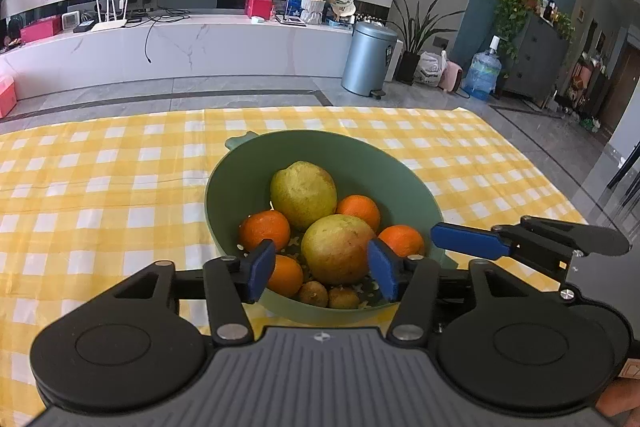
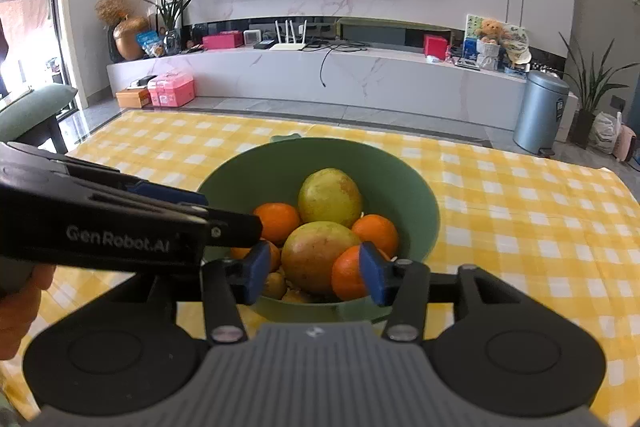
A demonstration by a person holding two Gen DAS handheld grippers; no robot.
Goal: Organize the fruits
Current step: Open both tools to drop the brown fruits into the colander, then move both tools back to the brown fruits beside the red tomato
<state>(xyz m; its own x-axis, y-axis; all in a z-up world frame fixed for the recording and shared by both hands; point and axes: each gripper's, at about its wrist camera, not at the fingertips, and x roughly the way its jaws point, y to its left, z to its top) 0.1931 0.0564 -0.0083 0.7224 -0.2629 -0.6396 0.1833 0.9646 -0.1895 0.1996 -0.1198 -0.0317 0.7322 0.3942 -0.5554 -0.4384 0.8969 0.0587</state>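
A green bowl stands on the checked cloth. It holds two yellow-green pears, several oranges and small brown kiwis. My left gripper hangs open over the bowl's near rim, its blue pads on either side of the nearer pear and not pressing it. My right gripper is open too, over the near rim, with the nearer pear and an orange seen between its pads. Each gripper shows in the other's view: one right blue finger, the left's black body.
A yellow-and-white checked tablecloth covers the table, with bare cloth left and right of the bowl. Past the far edge are grey floor, a white TV cabinet and a metal bin. A person's hand holds the left gripper.
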